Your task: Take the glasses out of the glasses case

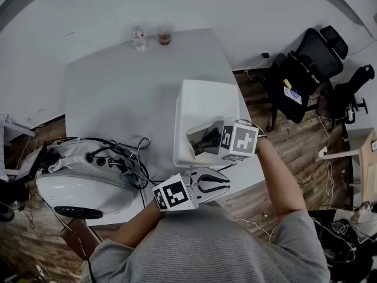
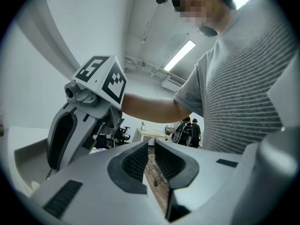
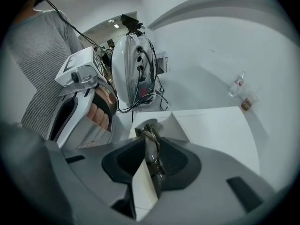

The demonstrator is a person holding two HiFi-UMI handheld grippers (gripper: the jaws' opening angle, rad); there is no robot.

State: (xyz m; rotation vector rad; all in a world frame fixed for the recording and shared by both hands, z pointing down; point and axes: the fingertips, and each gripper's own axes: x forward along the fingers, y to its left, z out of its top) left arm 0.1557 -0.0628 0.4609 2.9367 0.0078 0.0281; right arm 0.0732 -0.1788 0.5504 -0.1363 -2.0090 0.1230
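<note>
The white glasses case (image 1: 206, 102) lies on the grey table (image 1: 118, 93), its near end open. Dark-framed glasses (image 1: 207, 140) sit in that opening. My right gripper (image 1: 216, 144) points steeply down into it. In the right gripper view the glasses (image 3: 153, 150) and a white edge of the case (image 3: 140, 182) fill the narrow gap of that gripper (image 3: 151, 144), with the pads against them. My left gripper (image 1: 225, 183) is held level at the table's near edge, beside the case. Its pads (image 2: 136, 161) stand slightly apart, and only floor shows between them.
A white domed device (image 1: 82, 184) trailing black cables sits at the table's near left. A small bottle (image 1: 138, 37) and a cup (image 1: 165, 35) stand at the far edge. Office chairs (image 1: 309, 63) are on the wooden floor to the right.
</note>
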